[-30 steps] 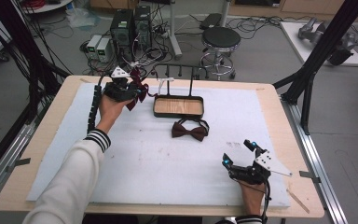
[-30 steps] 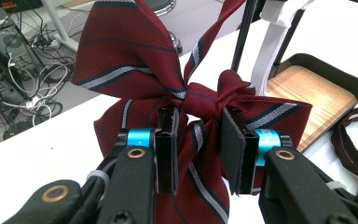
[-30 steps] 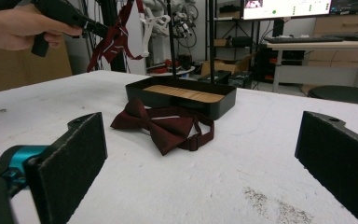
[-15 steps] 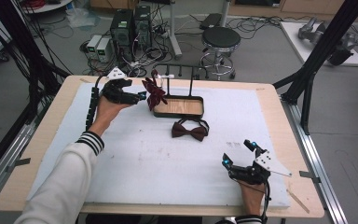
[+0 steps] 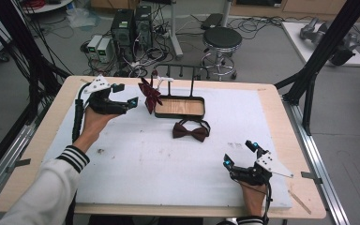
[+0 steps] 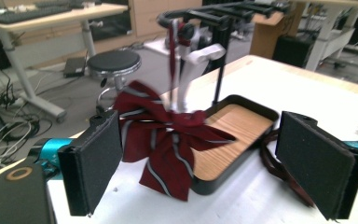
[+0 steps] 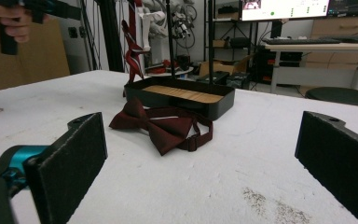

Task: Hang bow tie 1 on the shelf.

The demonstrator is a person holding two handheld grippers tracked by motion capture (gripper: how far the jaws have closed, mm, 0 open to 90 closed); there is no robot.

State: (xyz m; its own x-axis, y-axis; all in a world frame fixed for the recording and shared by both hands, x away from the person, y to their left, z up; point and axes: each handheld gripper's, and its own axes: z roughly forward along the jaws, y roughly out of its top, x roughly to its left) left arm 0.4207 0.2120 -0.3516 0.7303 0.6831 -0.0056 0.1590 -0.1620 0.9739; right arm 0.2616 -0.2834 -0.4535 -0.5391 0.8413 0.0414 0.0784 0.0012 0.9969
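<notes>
Striped bow tie (image 6: 165, 140) hangs by strap from top bar of rack (image 5: 180, 70), at left end, above wooden tray (image 5: 180, 107); light, limp cloth, swings freely

Left gripper (image 5: 130, 101) just beside it, jaws having just opened wide, nothing between pads (image 6: 93, 163)

Plain bow tie (image 5: 191, 132) lies flat on white mat (image 5: 168, 168), near tray; soft, near weightless, strap looped behind

Best hold, my judgement: centre knot or strap, wings fold under pinch

Right gripper (image 5: 241, 154) rests on mat, well apart, jaws wide open, empty
</notes>
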